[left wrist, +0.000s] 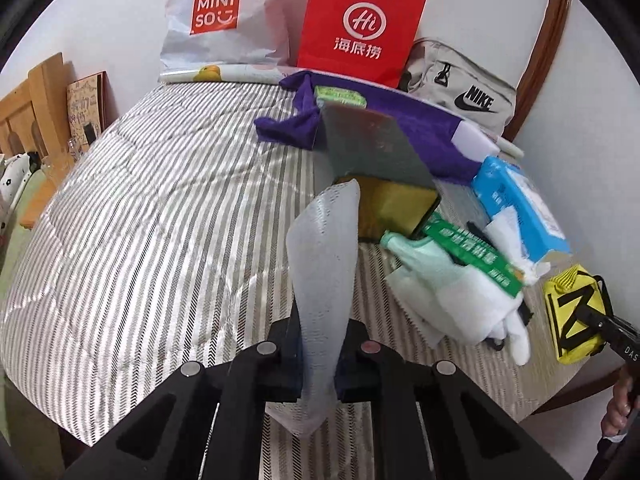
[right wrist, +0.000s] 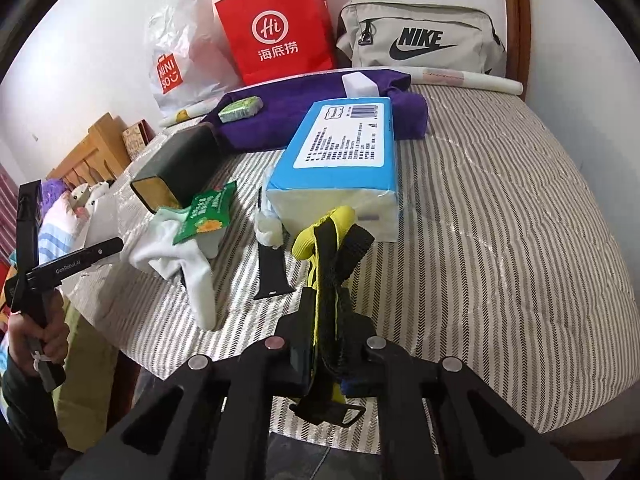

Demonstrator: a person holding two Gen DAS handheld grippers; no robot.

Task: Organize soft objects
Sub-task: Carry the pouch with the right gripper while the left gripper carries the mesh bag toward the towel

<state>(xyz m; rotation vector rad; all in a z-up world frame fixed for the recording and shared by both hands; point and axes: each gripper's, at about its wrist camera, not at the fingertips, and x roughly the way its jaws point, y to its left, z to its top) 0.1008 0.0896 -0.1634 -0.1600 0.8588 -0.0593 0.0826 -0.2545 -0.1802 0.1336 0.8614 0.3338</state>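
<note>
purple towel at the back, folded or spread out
Mostly folded: the purple towel lies as a thick doubled slab with a rolled right end, though one loose corner trails out toward the striped bed cover in the left wrist view.

Home bedroom, striped quilted bed (left wrist: pixel 160 208), wooden headboard (right wrist: pixel 518 20), shopping bags (left wrist: pixel 360 24) against wall

Right wrist view: the right gripper (right wrist: pixel 326 344) clamped on a yellow fabric pouch with black straps (right wrist: pixel 326 248), above a round table under a grey-and-white striped cloth (right wrist: pixel 500 216).

Beyond the pouch we see a blue plastic-wrapped tissue pack (right wrist: pixel 340 152), with a black watch strap (right wrist: pixel 270 268) beside it. Further left lie a white sock (right wrist: pixel 188 264), a green snack packet (right wrist: pixel 204 220) and a dark box with a gold end (right wrist: pixel 176 168). A purple towel (right wrist: pixel 288 116), red paper bag (right wrist: pixel 276 32) and grey Nike bag (right wrist: pixel 420 38) line the wall.
</note>
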